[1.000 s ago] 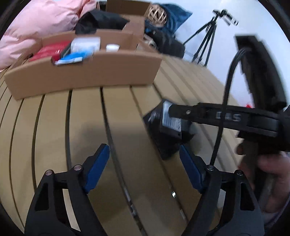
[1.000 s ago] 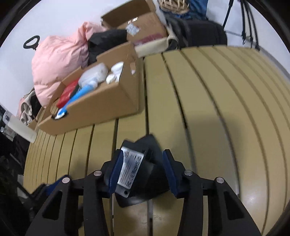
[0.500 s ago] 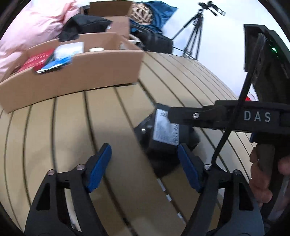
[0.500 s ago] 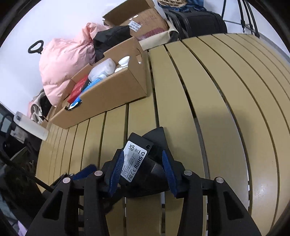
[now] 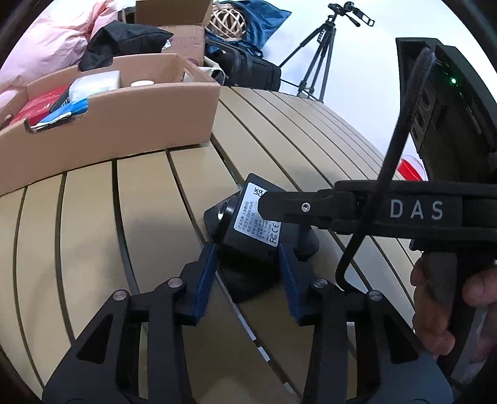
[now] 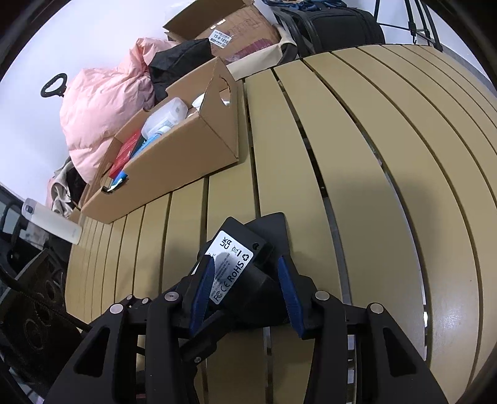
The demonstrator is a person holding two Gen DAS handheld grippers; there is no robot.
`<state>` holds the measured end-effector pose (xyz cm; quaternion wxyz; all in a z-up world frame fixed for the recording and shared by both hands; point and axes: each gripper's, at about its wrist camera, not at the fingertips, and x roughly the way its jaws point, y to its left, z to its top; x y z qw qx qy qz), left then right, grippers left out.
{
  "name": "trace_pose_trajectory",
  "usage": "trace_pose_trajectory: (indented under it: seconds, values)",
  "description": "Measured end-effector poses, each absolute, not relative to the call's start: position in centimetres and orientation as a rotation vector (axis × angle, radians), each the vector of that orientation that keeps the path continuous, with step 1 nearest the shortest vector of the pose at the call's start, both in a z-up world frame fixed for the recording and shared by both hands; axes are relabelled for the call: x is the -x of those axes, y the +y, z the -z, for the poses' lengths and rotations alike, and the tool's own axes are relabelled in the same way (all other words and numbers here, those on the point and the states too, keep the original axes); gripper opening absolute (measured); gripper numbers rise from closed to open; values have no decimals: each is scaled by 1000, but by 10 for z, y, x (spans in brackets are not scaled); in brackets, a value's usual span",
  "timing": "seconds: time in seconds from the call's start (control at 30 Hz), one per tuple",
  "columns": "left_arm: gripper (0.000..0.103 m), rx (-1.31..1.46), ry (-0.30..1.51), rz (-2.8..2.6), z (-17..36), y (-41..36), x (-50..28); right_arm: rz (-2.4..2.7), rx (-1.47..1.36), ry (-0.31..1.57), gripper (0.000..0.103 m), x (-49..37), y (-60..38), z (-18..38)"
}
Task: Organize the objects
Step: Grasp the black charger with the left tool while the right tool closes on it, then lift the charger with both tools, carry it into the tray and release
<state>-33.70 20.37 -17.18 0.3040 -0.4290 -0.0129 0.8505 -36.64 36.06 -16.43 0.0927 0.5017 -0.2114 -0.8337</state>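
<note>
A black power adapter (image 5: 257,233) with a white label lies on the slatted wooden table (image 5: 139,192); it also shows in the right wrist view (image 6: 239,273). My left gripper (image 5: 247,262) has closed its blue pads on the adapter's near end. My right gripper (image 6: 243,279) is shut on the same adapter from the other side; its arm crosses the left wrist view (image 5: 341,208). An open cardboard box (image 5: 118,118) holding several items stands at the table's back left, also in the right wrist view (image 6: 186,149).
A pink jacket (image 6: 102,105), black bags and another cardboard box (image 6: 230,28) sit behind the table. A tripod (image 5: 323,49) stands at the back right. A white bottle (image 6: 51,223) is at the table's left edge.
My left gripper has moved forward and closed from wide open onto the adapter. My right gripper has kept its hold and lifted the adapter's labelled end slightly.
</note>
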Motion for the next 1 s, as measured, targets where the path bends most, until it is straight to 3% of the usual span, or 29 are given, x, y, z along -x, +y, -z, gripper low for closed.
trace_pose_trajectory:
  seconds: [0.27, 0.43, 0.67, 0.73, 0.77, 0.8, 0.83, 0.87, 0.9, 0.97, 1.0]
  values:
    - [36, 1185, 102, -2159, 152, 152, 328, 2364, -1461, -622, 47, 356, 339, 159]
    - [37, 1218, 227, -2058, 164, 109, 342, 2253, -1398, -421, 48, 338, 299, 145]
    - [38, 1168, 126, -2045, 160, 63, 360, 2154, -1176, 475, 48, 345, 267, 146]
    - [38, 1169, 114, -2045, 161, 63, 362, 2058, -1158, 618, 48, 354, 261, 158]
    - [43, 1163, 92, -2028, 162, 64, 361, 2032, -1160, 658, 48, 360, 256, 162]
    - [50, 1153, 87, -2017, 163, 66, 360, 2008, -1130, 647, 48, 366, 254, 161]
    - [64, 1144, 99, -2031, 163, 68, 358, 1980, -1100, 613, 48, 373, 251, 158]
    - [66, 1138, 111, -2038, 165, 70, 358, 1968, -1088, 586, 48, 379, 248, 157]
    - [65, 1136, 122, -2031, 166, 71, 357, 1951, -1085, 549, 48, 387, 246, 156]
    - [49, 1138, 162, -2055, 171, 73, 356, 1934, -1084, 470, 47, 398, 241, 158]
    - [48, 1150, 171, -2076, 174, 71, 358, 1925, -1085, 428, 47, 401, 240, 159]
